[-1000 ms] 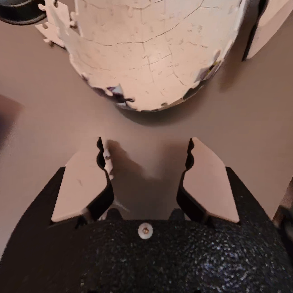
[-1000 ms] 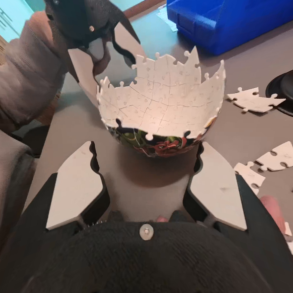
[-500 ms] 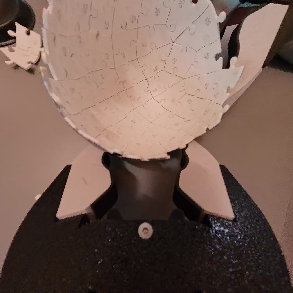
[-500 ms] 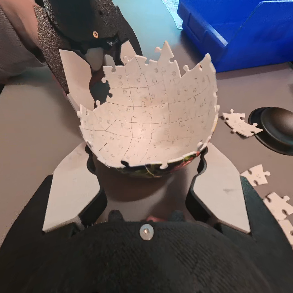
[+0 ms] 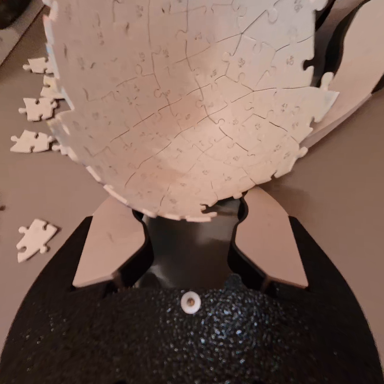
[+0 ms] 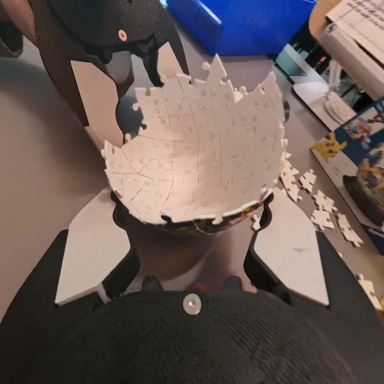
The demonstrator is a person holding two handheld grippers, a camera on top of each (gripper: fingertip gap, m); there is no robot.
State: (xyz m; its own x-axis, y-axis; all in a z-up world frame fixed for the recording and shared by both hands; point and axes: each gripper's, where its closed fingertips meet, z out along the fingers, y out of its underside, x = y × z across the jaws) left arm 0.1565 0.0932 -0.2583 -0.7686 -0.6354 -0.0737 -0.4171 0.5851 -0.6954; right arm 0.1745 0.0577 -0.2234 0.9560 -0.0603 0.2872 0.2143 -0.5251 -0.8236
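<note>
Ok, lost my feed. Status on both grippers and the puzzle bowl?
Left gripper open, at bowl's far rim. Right gripper open, straddling the half-built puzzle bowl. Loose pieces scattered right, picture box beyond.

Both wrist cameras looked down along their fingers from opposite sides, close upon the shared puzzle bowl [image 5: 187, 108] [image 6: 199, 158].

matt white puzzle shell [image 6: 197, 166], rough-grained black gripper body [image 5: 187, 332], cardboard box [image 6: 357, 41]

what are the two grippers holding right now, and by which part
Both grippers bracket the half-built puzzle bowl from opposite sides, right gripper at its near lower wall, left gripper opposite. Whether either actually clamps it cannot be told.
</note>
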